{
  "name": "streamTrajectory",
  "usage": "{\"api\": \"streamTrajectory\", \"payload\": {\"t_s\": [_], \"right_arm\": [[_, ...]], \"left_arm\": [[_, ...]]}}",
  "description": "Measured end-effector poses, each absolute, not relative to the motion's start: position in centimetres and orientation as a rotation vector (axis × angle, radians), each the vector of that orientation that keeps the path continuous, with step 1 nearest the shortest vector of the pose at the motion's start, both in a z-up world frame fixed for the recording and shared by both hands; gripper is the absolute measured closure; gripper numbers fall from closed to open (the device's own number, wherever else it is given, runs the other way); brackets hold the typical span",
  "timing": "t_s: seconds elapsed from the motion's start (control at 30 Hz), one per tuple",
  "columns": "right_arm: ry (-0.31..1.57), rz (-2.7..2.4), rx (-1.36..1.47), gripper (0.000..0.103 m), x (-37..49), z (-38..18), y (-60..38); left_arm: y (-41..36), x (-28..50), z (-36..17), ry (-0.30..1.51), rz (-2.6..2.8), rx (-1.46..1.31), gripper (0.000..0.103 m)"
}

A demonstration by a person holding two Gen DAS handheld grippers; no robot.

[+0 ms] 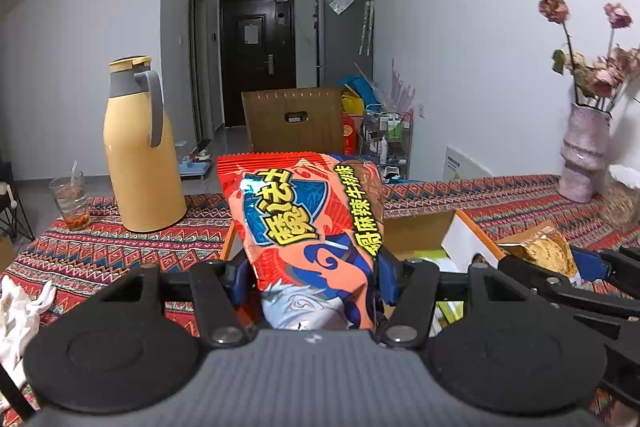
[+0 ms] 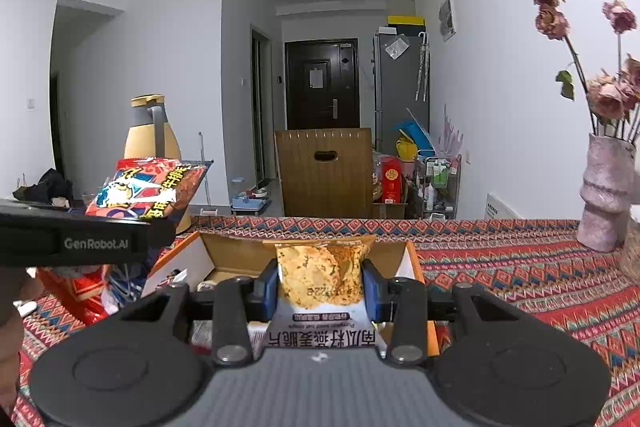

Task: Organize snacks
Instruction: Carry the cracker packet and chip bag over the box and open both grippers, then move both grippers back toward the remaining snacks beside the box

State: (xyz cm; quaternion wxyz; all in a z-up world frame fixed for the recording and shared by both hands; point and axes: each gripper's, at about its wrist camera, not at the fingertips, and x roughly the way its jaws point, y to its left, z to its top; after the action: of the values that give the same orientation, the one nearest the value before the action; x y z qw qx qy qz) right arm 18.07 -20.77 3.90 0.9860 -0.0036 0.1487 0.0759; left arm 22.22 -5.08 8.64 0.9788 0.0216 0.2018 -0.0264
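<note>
Patterned tablecloth (image 2: 520, 267) covers the table, hallway and dark door behind, open cardboard box (image 2: 224, 255) sits mid-table. Left gripper (image 1: 310, 279) is clamped on the red bag (image 1: 304, 227), held upright above the cloth just left of the box; right gripper (image 2: 320, 291) pinches the crisp pack (image 2: 320, 267) over the box opening, print upside down to the camera. Both packs look light, thin crinkly film, air-puffed, so they squash under the pads and the contents probably crack if squeezed hard. Film is glossy, likely slippery; a grip low on the body with pads flat on both side edges, as now, seems safer than the sealed top fin, which would flop. Red bag sags and bends above the pads, so expect sway when moved. Left view shows the thermos (image 1: 136, 147), a glass (image 1: 70, 201) with red stuff and crumpled white paper (image 1: 20, 311) at the left edge, none clear from the right side; it only catches a corner of the crisp pack (image 1: 540, 251) and little of the box inside. Right view looks down into the box, some flat items at the bottom, too dim to name, and shows the red bag (image 2: 148, 187) from the side plus more red packaging (image 2: 80, 291) lying on the cloth left of the box. Vase (image 2: 604, 195) of dried roses appears in both.
</note>
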Motion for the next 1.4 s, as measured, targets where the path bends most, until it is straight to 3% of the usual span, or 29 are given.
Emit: {"api": "streamTrajectory", "payload": {"t_s": [0.73,0.87,1.03,1.07,1.1,1.4], "right_arm": [[0.418,0.107,-0.003,0.063,27.1,-1.7,-20.5],[0.431,0.100,-0.011,0.061,27.1,-2.0,-20.4],[0.420,0.081,0.005,0.010,26.6,-1.9,-20.8],[0.414,0.076,0.010,0.007,26.4,-1.9,-20.9],[0.414,0.075,0.018,0.002,26.4,-1.8,-21.1],[0.414,0.067,0.044,0.000,26.5,-1.4,-21.4]], "left_arm": [[-4.4,29.7,2.7,0.531,-0.028,0.008,0.043],[-4.4,29.3,2.6,0.530,-0.039,0.002,0.033],[-4.1,28.9,3.0,0.509,-0.020,-0.010,0.006],[-4.1,28.9,3.1,0.503,-0.009,-0.010,0.000],[-4.1,28.7,3.1,0.495,0.001,-0.012,0.000],[-3.9,28.7,3.3,0.501,0.007,-0.022,0.000]]}}
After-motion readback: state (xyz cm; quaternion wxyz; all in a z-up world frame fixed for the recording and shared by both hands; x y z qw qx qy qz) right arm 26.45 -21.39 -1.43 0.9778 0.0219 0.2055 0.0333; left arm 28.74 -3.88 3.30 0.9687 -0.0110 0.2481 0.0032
